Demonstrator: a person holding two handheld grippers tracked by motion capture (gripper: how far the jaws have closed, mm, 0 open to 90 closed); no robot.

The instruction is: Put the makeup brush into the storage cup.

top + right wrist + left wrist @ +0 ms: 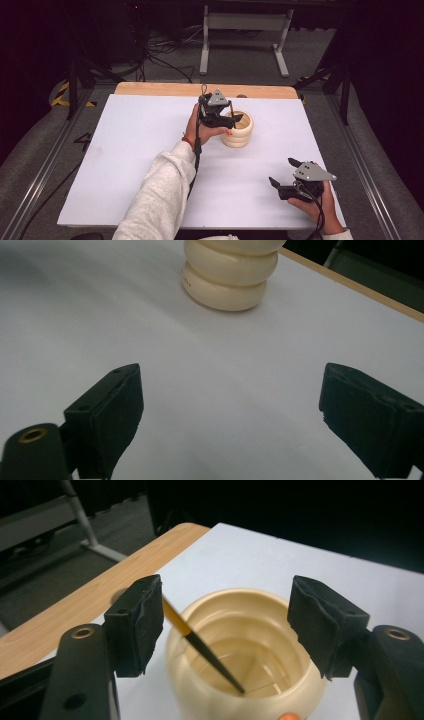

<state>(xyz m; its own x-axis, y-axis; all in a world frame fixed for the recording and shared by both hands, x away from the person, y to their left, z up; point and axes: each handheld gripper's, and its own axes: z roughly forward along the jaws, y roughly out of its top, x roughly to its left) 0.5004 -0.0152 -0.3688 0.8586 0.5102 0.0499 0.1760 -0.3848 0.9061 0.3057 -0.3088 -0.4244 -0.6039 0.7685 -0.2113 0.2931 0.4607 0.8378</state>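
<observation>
Worktop (pixel 150 165): white sheet over a wooden board whose bare strip (pixel 165 89) shows along the far edge. Dark floor beyond, with cables (pixel 165 55) and a white frame (pixel 245 35) standing well behind the worktop.

Pot (pixel 239 131): cream, ribbed in three stacked bulges, upright, mouth open. It stands right of centre, toward the far side. Nothing else lies on the sheet near it, and the ground between it and the right gripper is bare.

Pencil (pixel 200 642): orange shaft with a black lower end, leaning inside the pot (pixel 250 645). The tip rests low against the inner wall; the shaft crosses the rim on the left in the left gripper view and passes just beside the left pad there. Whether it touches that pad cannot be told.

Left gripper (pixel 226 119): held over the pot from its left side, jaws pointed down at the mouth. Jaws spread, one on either side of the rim, gripping nothing; the pencil stands free between them.

Right gripper (pixel 281 172): near right corner of the worktop, well apart from the pot, held low over the sheet. In the right gripper view its jaws stand wide apart, with only white sheet between them and the pot (pixel 230 275) far ahead.
</observation>
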